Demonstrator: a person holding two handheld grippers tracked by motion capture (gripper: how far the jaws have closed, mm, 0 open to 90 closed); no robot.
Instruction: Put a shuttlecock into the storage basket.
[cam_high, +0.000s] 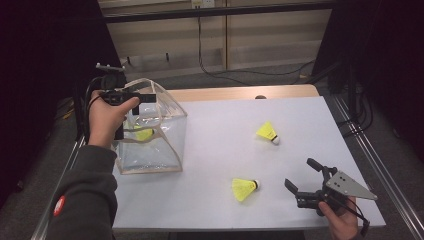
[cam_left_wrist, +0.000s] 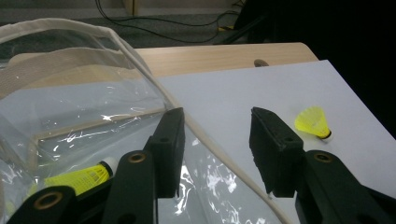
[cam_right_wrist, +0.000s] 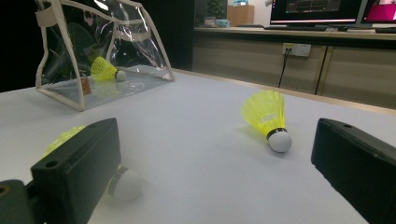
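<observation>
Yellow shuttlecock (cam_left_wrist: 79, 178) inside clear bag (cam_left_wrist: 88, 93), lying flat, cork toward bag's open table side

The left forearm wears a dark grey sleeve (cam_high: 90, 192) with a small red and white oval patch (cam_high: 59, 205). Both grippers are matt black plastic: the left gripper (cam_left_wrist: 215, 140) has brass-ringed pivot holes on its arms; the right gripper (cam_high: 303, 179) carries a grey three-cornered plate (cam_high: 350, 186) dotted with small screws and trails a black cable.

Clear bag (cam_high: 155, 145) with cream trim, upright near desk's left edge, open top; yellow shuttlecock (cam_high: 144, 134) lying inside on its side, white cork showing.
</observation>
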